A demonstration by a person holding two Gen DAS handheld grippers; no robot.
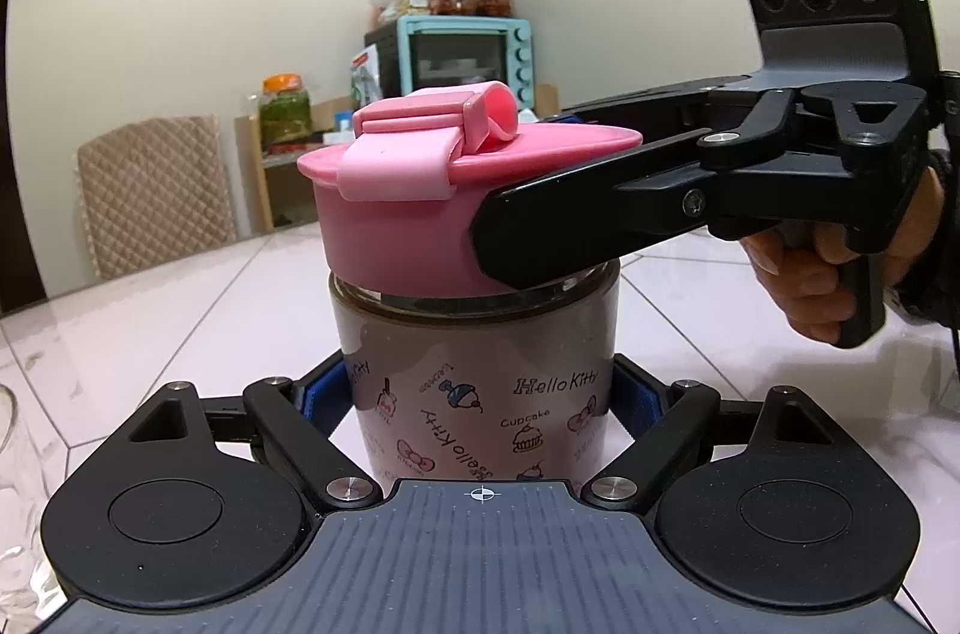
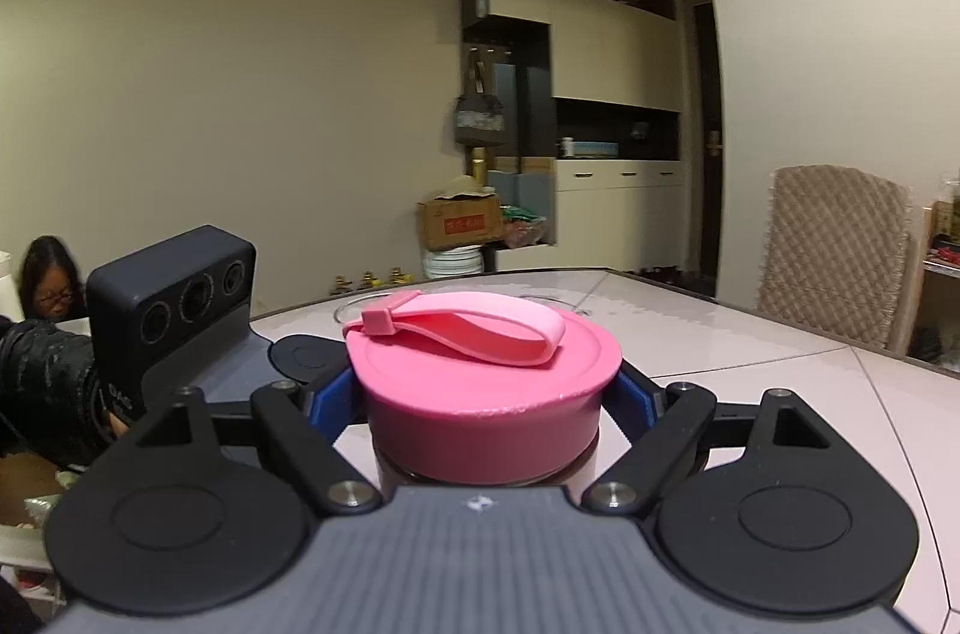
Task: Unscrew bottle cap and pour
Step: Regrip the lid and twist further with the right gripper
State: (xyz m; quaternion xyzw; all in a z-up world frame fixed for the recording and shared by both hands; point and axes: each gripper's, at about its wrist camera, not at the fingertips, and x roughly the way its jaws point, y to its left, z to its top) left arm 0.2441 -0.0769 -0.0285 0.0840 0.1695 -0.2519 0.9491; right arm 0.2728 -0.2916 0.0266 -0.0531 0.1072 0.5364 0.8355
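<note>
Pink cap (image 1: 414,220), cartoon-printed bottle (image 1: 480,388) — black tongs (image 1: 480,394), blue pads (image 1: 312,397)

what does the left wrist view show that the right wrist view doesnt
Only the left wrist view shows the printed Hello Kitty glass bottle body clamped by the left gripper, plus a turquoise toaster oven. Only the right wrist view shows cream wall cabinets and the flat cap top. Both show the pink screw cap held by the right gripper.

"hello kitty" and "cupcake" printed on the bottle (image 1: 480,394), "hello kitty" again upside down lower on it
</note>
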